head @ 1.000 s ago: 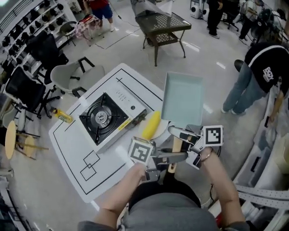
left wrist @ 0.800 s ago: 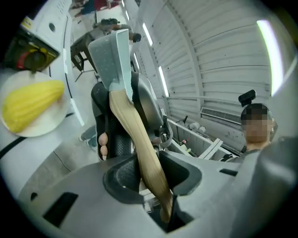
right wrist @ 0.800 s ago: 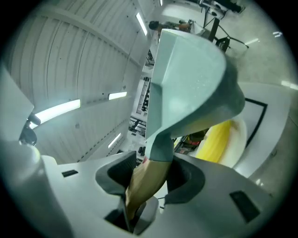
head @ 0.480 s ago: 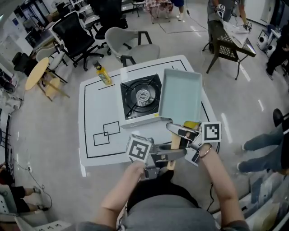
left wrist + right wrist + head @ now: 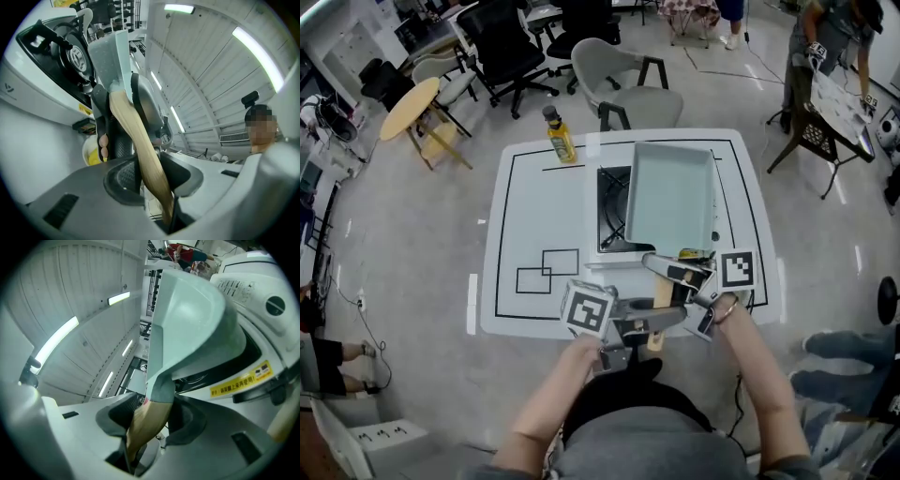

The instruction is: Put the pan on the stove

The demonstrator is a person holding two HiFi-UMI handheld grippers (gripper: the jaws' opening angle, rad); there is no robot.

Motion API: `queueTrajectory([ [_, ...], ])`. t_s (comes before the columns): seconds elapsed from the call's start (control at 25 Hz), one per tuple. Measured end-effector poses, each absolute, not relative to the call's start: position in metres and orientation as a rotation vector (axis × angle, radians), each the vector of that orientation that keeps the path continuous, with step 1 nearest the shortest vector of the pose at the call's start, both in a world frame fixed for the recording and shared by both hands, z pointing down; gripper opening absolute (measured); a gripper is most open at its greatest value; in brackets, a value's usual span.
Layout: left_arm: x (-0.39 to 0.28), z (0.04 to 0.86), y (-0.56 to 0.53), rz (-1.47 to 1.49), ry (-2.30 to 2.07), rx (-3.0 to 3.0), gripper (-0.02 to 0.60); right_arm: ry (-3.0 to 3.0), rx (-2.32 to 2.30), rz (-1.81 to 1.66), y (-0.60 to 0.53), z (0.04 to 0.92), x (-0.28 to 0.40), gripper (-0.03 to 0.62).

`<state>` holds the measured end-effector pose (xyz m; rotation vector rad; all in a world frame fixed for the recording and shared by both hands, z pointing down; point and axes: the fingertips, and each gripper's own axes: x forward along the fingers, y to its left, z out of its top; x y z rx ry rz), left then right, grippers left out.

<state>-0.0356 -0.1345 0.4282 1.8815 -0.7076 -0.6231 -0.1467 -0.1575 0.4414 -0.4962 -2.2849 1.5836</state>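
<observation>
Two grippers on one wooden handle (image 5: 660,302): the left gripper (image 5: 140,173) had its fingers clamped on the handle's near end, and the right gripper (image 5: 150,420) had its fingers clamped further up, by the neck. The pale green pan (image 5: 670,199) stretched away to 12 o'clock, covering the right half of the stove (image 5: 611,211) on the white counter (image 5: 534,202), with a bottle (image 5: 559,139) out at 11 o'clock
</observation>
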Motion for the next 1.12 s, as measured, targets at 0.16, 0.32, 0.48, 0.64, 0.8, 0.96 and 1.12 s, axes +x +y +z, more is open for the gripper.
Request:
queueTrajectory([
  [0.16,-0.053,0.43,-0.139,-0.658,-0.755,1.857,0.106,-2.246,-0.543,1.57,-0.155,0.444,-0.164,0.175],
  [0.32,-0.065,0.433,-0.142,-0.688,-0.775,1.836,0.106,-2.206,-0.566,1.57,-0.155,0.452,-0.177,0.175],
  [0.48,-0.073,0.437,-0.144,-0.703,-0.794,1.803,0.106,-2.178,-0.581,1.567,-0.156,0.456,-0.185,0.175],
  [0.64,-0.077,0.439,-0.149,-0.726,-0.794,1.789,0.106,-2.15,-0.575,1.574,-0.159,0.46,-0.188,0.175],
  [0.8,-0.079,0.441,-0.15,-0.718,-0.801,1.763,0.106,-2.138,-0.571,1.574,-0.16,0.464,-0.19,0.175],
  [0.96,-0.082,0.439,-0.151,-0.726,-0.802,1.744,0.106,-2.122,-0.569,1.579,-0.16,0.465,-0.194,0.175],
  [1.12,-0.086,0.441,-0.151,-0.74,-0.803,1.712,0.106,-2.1,-0.566,1.579,-0.16,0.468,-0.197,0.175],
])
